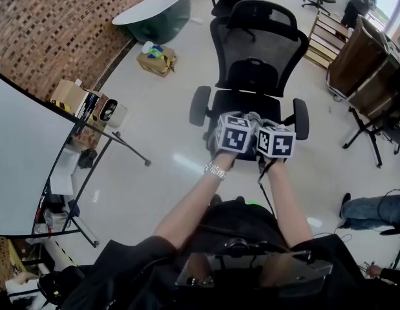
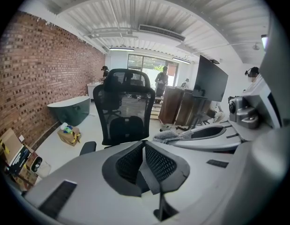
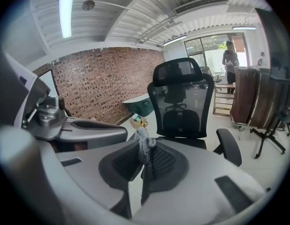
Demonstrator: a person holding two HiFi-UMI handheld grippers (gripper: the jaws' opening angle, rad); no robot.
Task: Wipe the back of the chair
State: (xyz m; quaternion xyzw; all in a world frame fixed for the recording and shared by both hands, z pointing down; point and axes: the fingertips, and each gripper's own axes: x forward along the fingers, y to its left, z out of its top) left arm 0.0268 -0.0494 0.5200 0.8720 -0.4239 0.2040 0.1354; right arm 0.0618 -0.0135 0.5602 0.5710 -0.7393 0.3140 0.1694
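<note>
Mostly, the marker cubes (image 1: 234,134) hide the jaws from the head view. Both forearms (image 1: 200,202) reach forward, side by side, over the chair's seat. The left tongs (image 2: 144,149) are closed and empty; the right tongs (image 3: 146,158) pinch a grey cloth (image 3: 144,147). The chair back (image 1: 254,41) stands beyond, apart.
</note>
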